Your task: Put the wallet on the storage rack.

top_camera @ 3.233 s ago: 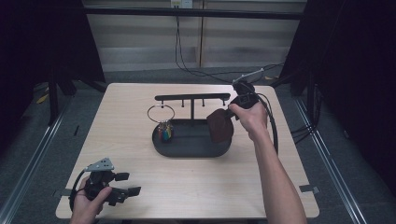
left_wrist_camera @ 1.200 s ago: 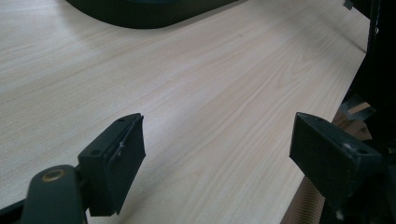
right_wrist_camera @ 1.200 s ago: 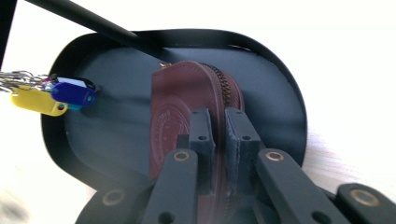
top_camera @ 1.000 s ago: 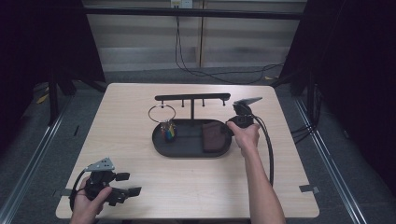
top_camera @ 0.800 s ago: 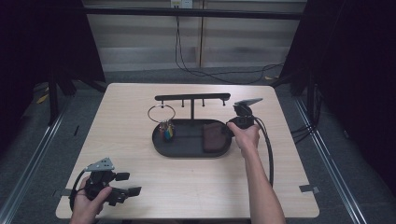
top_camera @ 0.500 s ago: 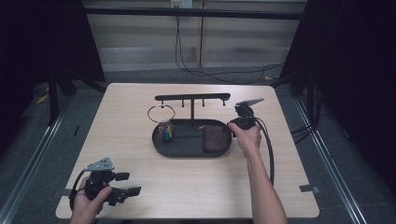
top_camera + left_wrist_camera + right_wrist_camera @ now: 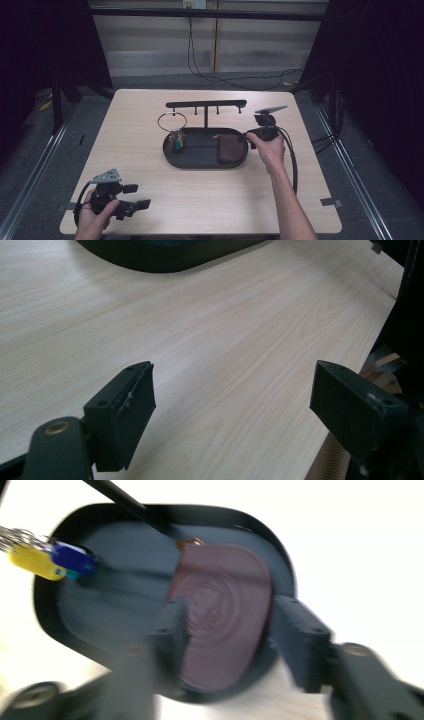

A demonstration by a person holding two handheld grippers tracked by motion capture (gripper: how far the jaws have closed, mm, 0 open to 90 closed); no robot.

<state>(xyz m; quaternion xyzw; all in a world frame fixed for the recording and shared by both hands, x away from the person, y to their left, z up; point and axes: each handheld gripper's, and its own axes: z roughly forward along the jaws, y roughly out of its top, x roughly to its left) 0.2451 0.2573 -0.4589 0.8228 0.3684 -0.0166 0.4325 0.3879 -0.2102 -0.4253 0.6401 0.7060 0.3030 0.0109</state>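
Worktop: one, pale wood (image 7: 150, 120)
Tray: one, black and oval (image 7: 172, 152), near the middle of the worktop
Stand: one, a black post (image 7: 205, 116) with a crossbar, rising from the tray's far side
Pegs under the crossbar: three can be made out
Wire ring: one (image 7: 172, 121), at the tray's far left end
Key tags: one bunch (image 7: 47, 560); yellow, blue and teal pieces show, exact number unclear
Brown pouch: one (image 7: 225, 615), lying in the tray's right end
Grippers: two, the left gripper (image 7: 235, 415) by the near left corner and the right gripper (image 7: 227, 640) at the tray's right end
Hands: two
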